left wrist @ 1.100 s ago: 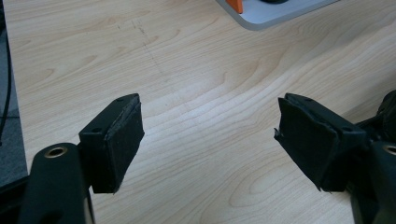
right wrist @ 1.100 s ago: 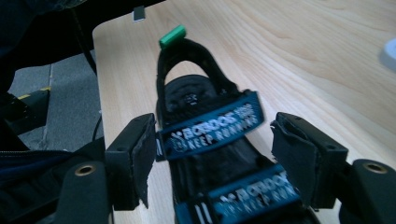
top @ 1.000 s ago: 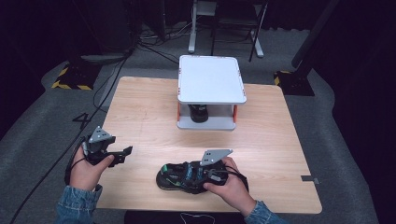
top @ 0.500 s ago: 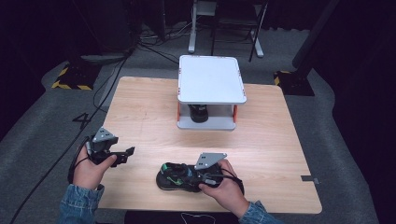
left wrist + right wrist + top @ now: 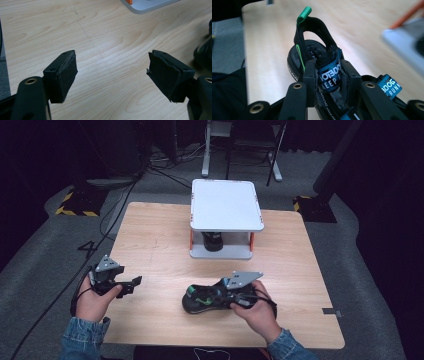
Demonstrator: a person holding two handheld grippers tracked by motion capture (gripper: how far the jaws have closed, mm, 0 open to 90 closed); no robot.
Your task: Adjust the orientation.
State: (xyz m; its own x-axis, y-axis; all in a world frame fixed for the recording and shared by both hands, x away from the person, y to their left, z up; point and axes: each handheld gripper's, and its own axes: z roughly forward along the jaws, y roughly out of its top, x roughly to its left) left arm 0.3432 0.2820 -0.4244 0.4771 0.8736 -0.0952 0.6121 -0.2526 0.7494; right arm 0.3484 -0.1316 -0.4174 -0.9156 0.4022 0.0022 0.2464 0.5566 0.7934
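Observation:
A black sandal (image 5: 202, 301) with green trim and blue straps lies on the wooden table (image 5: 160, 235) near the front edge. My right gripper (image 5: 220, 296) reaches it from the right, and its jaws have just been closing on it. In the right gripper view the right gripper (image 5: 329, 72) is shut on the blue strap across the sandal (image 5: 312, 50), both pads pressing it. My left gripper (image 5: 132, 284) hovers at the front left, apart from the sandal. In the left gripper view the left gripper (image 5: 112, 75) stands open over bare wood, and the sandal (image 5: 205, 52) is a dark blur at the right edge.
A white two-tier stand (image 5: 226, 205) with orange posts sits at the back middle of the table, with a dark object (image 5: 212, 241) on its lower shelf. Chair legs and cables lie on the grey floor beyond the table.
The right gripper's jaws have closed onto the sandal's strap, and that hand has shifted slightly right and up with it. The left gripper has stayed in place.

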